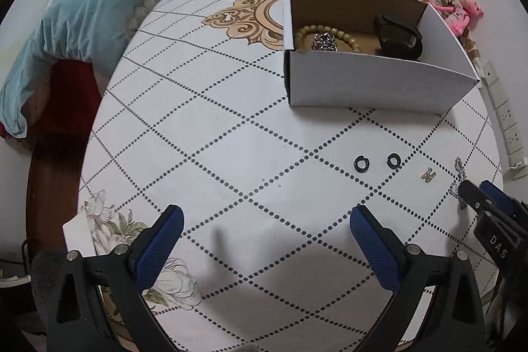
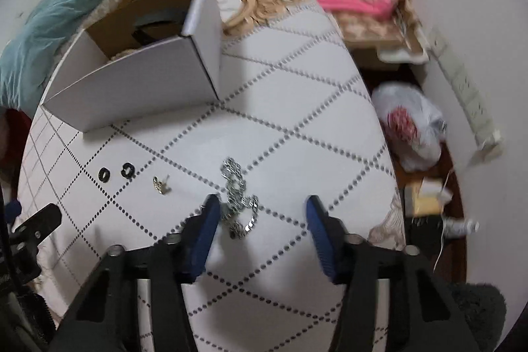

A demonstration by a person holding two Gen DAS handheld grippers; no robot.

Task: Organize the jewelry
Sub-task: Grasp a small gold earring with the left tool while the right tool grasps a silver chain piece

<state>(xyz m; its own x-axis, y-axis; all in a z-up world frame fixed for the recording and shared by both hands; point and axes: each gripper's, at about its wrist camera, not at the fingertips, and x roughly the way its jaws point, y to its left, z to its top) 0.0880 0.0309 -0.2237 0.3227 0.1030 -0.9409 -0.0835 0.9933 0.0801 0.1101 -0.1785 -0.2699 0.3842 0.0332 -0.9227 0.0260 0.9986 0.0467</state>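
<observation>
Both hand-held grippers spread: left [image 1: 265,228], right [image 2: 262,216] astride blurred chain [image 2: 237,197], partly hidden

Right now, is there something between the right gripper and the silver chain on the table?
Nothing visible. The right gripper is open, and the silver chain lies on the table just ahead, beside its left finger.

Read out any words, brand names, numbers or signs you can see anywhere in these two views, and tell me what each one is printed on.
"DAS": white letters on the black body of the right gripper, seen at the edge of the left wrist view; the word may run on out of sight.
Gold charm on the table: shaped rather like a letter, too small to read.
White box: no print shows.
Nothing else readable.
</observation>
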